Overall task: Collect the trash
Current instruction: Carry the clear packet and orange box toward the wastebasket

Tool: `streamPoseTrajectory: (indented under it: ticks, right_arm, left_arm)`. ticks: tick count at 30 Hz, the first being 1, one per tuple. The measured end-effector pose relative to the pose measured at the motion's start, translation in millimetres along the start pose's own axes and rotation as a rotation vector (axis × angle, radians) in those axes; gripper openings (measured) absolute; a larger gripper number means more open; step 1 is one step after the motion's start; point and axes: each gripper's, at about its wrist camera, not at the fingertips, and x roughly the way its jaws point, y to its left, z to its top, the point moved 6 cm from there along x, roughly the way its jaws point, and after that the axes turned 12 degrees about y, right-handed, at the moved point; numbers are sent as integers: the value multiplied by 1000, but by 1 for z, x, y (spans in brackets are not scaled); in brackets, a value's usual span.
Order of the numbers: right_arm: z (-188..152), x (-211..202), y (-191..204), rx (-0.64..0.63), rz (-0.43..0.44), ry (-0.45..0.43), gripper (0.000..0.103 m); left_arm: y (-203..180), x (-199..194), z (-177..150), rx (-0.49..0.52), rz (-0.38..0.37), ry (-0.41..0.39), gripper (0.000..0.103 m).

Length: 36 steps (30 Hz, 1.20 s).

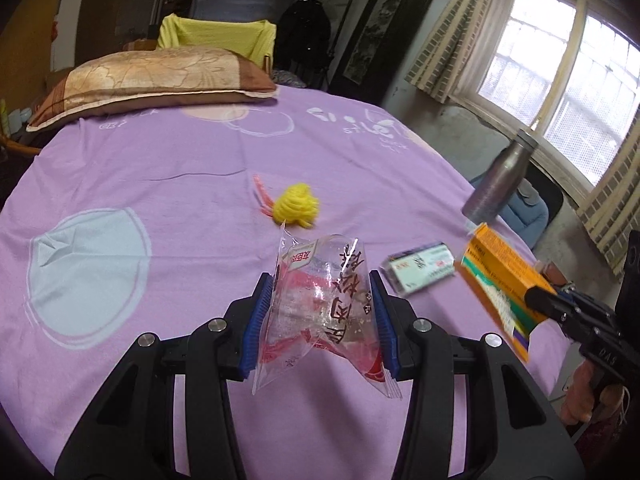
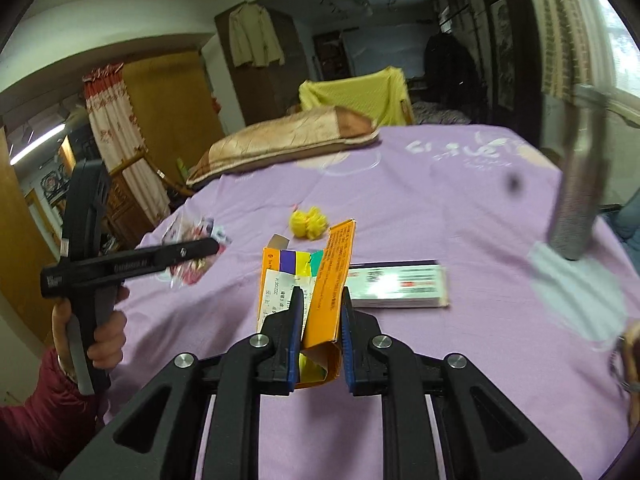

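My left gripper (image 1: 322, 280) is shut on a clear plastic food bag (image 1: 320, 312) with red print, lifted off the purple bedsheet (image 1: 160, 168). My right gripper (image 2: 320, 300) is shut on an orange cardboard box (image 2: 328, 292), its flaps torn open, also held above the sheet. In the left wrist view that orange box (image 1: 500, 276) shows at the right with the right gripper (image 1: 538, 300) on it. The right wrist view shows the left gripper (image 2: 212, 246) at the left with the plastic bag (image 2: 192, 252) in it. On the sheet lie a yellow crumpled wad (image 1: 296, 204) and a white flat carton (image 1: 420, 266).
A grey metal bottle (image 1: 496, 176) stands at the bed's right edge. A brown and gold pillow (image 1: 152, 84) lies at the far end, with a yellow-draped chair (image 1: 216, 34) behind it. A window (image 1: 560, 64) with curtains is at the right. A person's hand (image 2: 104, 336) holds the left gripper's handle.
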Motion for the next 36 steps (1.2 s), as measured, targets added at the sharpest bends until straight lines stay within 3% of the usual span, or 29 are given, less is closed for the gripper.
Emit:
streamPoseTrajectory:
  ticks: [11, 19, 28, 36]
  right_arm:
    - [-42, -96, -43, 86, -63, -134, 18]
    - [-92, -179, -75, 148, -149, -242, 18]
    - [-169, -261, -123, 253, -285, -320, 18]
    - [-254, -301, -179, 407, -415, -308, 18]
  left_arm:
    - [-106, -32, -26, 136, -76, -49, 47]
    - [-190, -43, -52, 253, -135, -54, 47]
    - [-298, -42, -90, 410, -235, -23, 47]
    - [-376, -17, -123, 514, -331, 59, 47]
